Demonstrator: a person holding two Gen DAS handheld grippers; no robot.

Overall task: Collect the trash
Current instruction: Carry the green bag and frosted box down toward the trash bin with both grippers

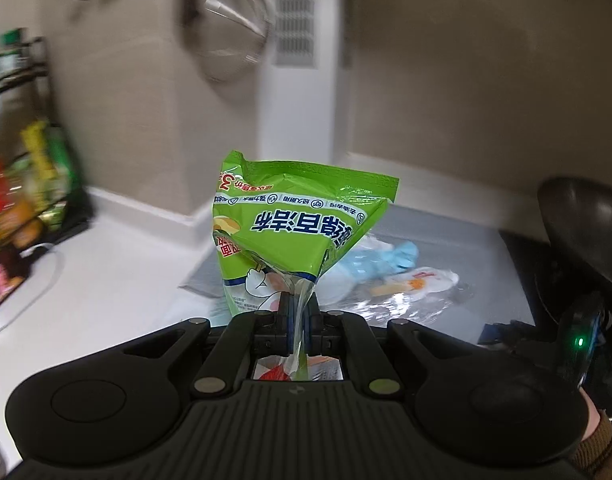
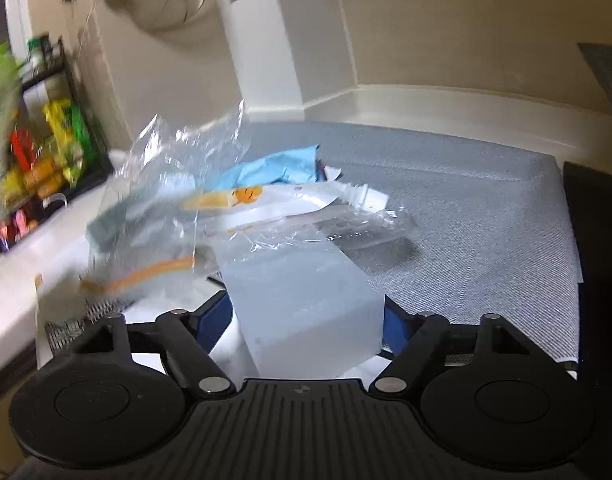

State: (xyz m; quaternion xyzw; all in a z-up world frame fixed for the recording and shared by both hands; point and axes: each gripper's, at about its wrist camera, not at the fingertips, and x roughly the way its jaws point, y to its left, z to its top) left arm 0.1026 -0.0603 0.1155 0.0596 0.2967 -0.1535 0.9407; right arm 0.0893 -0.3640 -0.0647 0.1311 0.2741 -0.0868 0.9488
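Green wrapper (image 1: 301, 224) pinched in my left gripper (image 1: 297, 312), jaws clamped tight, lifted off bench (image 1: 117, 276). Translucent bag (image 2: 306, 312) between jaws of my right gripper (image 2: 308, 320), spread wide; grip unclear. Trash pile (image 2: 265, 196) just ahead on grey mat (image 2: 466, 208).

Soft, even indoor light with faint shadows; both fisheye views bend and darken at the corners, motion blur smears the shelf (image 1: 29, 184) and wall in the left view, and glare flecks the clear plastic (image 2: 177, 160).
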